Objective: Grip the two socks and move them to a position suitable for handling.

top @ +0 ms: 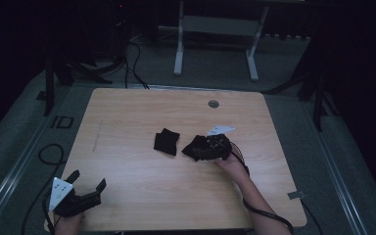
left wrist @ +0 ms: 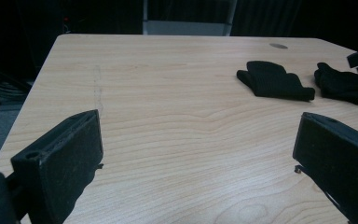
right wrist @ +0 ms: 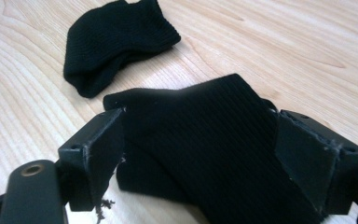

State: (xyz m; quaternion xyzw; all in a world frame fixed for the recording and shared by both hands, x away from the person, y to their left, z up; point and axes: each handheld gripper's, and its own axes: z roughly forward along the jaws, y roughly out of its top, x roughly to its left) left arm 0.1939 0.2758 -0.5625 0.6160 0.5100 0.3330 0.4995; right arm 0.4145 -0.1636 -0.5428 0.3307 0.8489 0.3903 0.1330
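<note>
Item: black ribbed sock (right wrist: pixel 205 135), bench (top: pixel 142 112) centre-right, lying between the wide-spread jaws of the right tool (top: pixel 214 147); whether the jaws press it cannot be told. Second black sock (top: pixel 167 141) just beside, folded. Left tool (top: pixel 81 188) open, empty, near bench corner. Handling: light, limp, non-fragile, likely to sag; best pinched at the bunched middle or cuff edge.

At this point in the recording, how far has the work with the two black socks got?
Little looks done: one black ribbed sock lies loose on the wooden table. In hand: the right hand-held gripper has the second black sock between its jaws, though whether they are clamped is unclear. The left hand-held gripper waits open at the near edge. Any pairing remains.
</note>
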